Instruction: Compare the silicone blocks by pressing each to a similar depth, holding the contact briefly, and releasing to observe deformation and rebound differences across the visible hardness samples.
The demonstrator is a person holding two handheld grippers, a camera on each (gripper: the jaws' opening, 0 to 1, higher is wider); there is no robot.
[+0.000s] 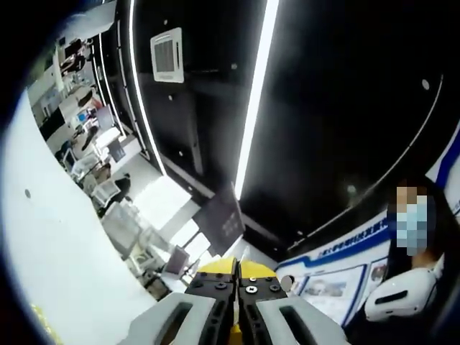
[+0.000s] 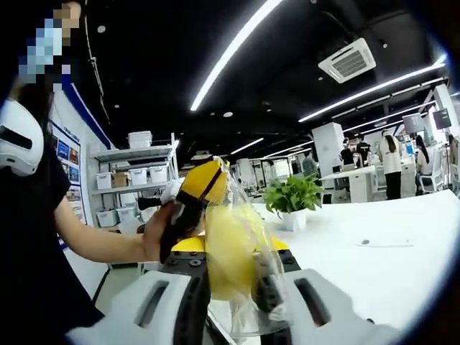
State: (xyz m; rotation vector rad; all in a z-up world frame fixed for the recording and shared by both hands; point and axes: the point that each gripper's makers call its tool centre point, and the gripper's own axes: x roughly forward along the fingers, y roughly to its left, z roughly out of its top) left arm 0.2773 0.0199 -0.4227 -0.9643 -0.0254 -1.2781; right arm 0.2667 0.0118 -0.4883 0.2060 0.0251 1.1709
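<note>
Left gripper view: left gripper (image 1: 238,305) points up at a dark ceiling with a light strip (image 1: 256,93); jaws pressed together, nothing between them. Right gripper view: right gripper (image 2: 231,302) jaws clamp a clear bag (image 2: 248,287) containing a yellow silicone block (image 2: 228,251), above the white table (image 2: 374,266). A person's hand (image 2: 159,233) grips the other gripper just behind.

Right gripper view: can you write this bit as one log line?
right claw: shut on yellow bagged block | left claw: shut, aimed at ceiling | table: beside
</note>
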